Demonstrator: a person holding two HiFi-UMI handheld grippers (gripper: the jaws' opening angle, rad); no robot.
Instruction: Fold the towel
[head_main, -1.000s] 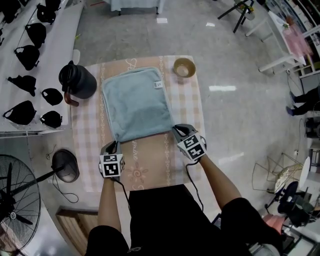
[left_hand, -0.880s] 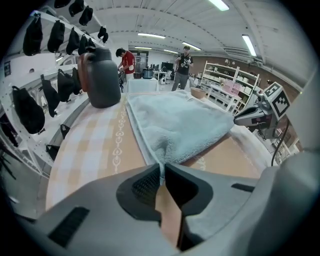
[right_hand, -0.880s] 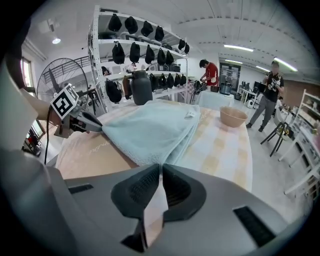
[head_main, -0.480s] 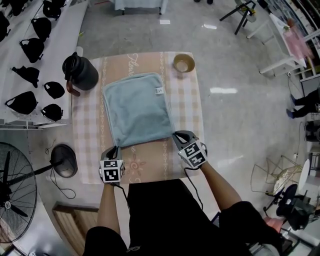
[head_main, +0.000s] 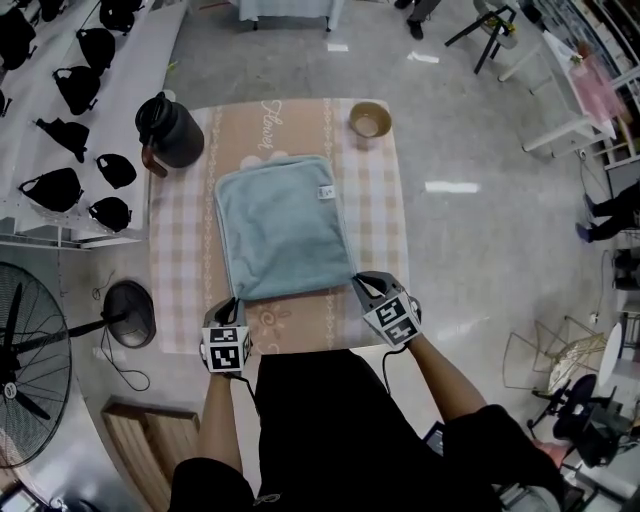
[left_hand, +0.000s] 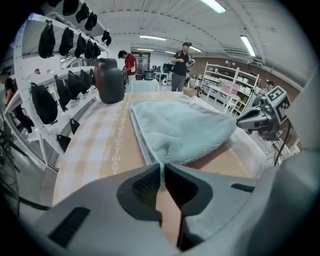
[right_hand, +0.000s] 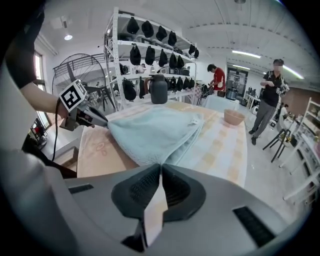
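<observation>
A light blue towel (head_main: 283, 225) lies flat on the checked tablecloth (head_main: 180, 250), its white tag at the far right corner. My left gripper (head_main: 232, 300) is shut on the towel's near left corner, and my right gripper (head_main: 356, 281) is shut on the near right corner. In the left gripper view the towel (left_hand: 180, 127) runs up from the pinched corner between the closed jaws of the left gripper (left_hand: 161, 165), with the right gripper (left_hand: 260, 117) at its far side. The right gripper view shows the towel (right_hand: 150, 132) caught in the right gripper (right_hand: 160, 166).
A black jug (head_main: 170, 130) stands at the table's far left and a tan bowl (head_main: 369, 120) at the far right. White shelves with black caps (head_main: 60, 110) run along the left, and a floor fan (head_main: 30, 370) stands beside me. People stand far off.
Both grippers have drawn back toward me with the towel's near corners. The towel has slid along the cloth toward the near table edge.
</observation>
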